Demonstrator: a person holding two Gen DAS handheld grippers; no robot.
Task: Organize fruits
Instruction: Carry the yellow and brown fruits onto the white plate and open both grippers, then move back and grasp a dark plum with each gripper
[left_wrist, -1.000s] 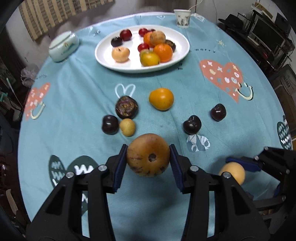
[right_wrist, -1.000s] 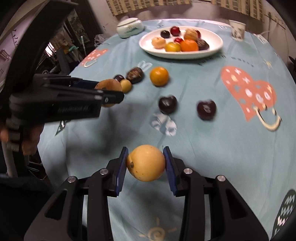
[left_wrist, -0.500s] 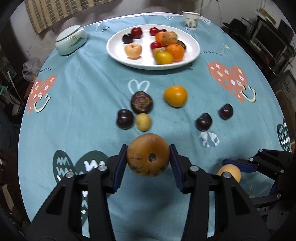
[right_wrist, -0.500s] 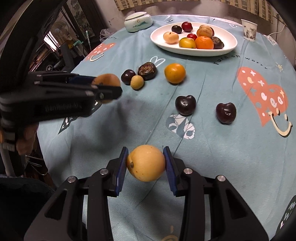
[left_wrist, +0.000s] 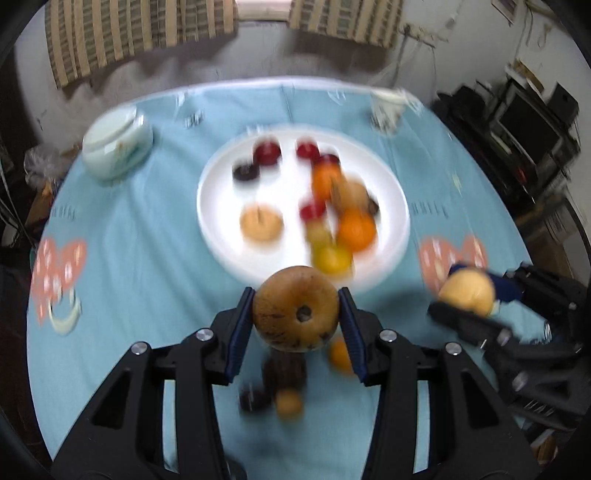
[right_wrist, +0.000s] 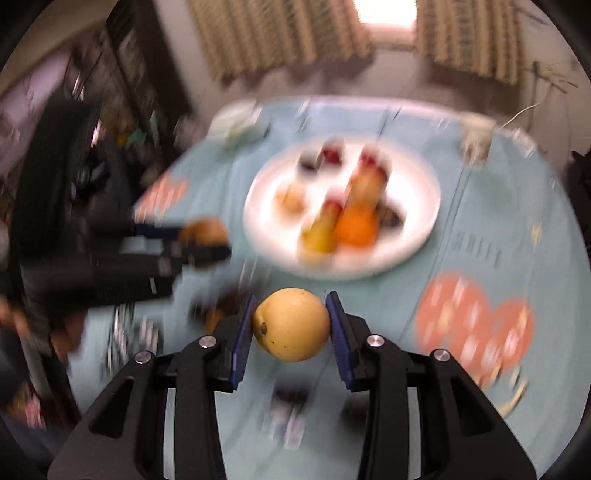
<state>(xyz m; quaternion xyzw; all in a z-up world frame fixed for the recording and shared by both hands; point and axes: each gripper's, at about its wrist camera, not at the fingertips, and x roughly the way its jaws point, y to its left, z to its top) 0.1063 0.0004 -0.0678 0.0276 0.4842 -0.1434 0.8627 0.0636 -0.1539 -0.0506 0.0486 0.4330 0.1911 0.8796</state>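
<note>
Left gripper clamped on brown spotted fruit, blue pads tight against both sides, fruit held above the teal tablecloth at the near rim of the white plate. Right gripper clamped on yellow fruit, likewise off the cloth just short of the plate. Plate loaded with blurred red, dark and orange fruit. Loose fruit on the cloth under the left gripper: orange one, dark ones, small tan one. Lidded ceramic jar beyond plate, left.
</note>
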